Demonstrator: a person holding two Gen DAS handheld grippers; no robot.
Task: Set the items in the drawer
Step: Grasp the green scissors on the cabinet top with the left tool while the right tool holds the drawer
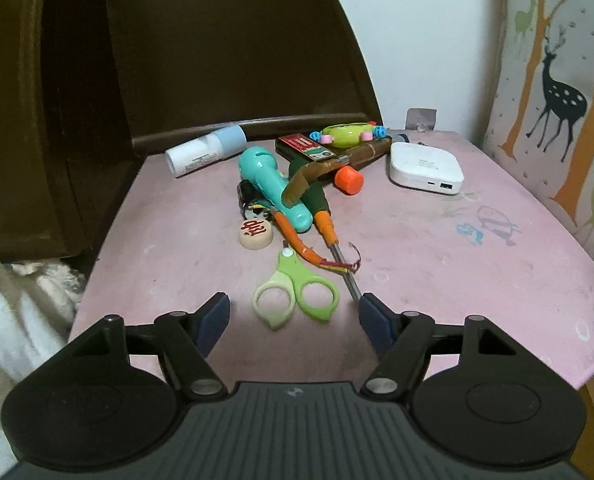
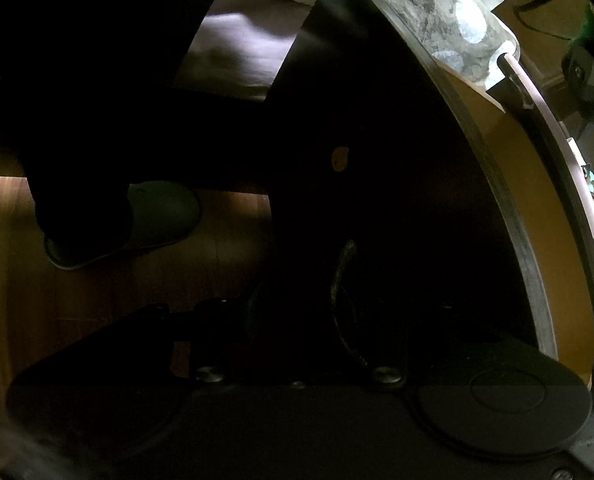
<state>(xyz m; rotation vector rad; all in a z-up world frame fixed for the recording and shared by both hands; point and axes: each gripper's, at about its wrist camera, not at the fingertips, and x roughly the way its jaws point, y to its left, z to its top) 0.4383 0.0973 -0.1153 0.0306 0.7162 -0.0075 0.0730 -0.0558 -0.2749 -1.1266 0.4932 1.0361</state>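
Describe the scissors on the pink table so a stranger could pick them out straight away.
Start at the pink table and its pile of clutter near the middle. At the near end of that pile, closest to the left gripper, lie the scissors, flat, finger loops toward the camera. They are the only thing with two rings, one pale green and one brighter green, beside the screwdriver.

Left view bright and sharp; right view mostly black shadow, edges warped.
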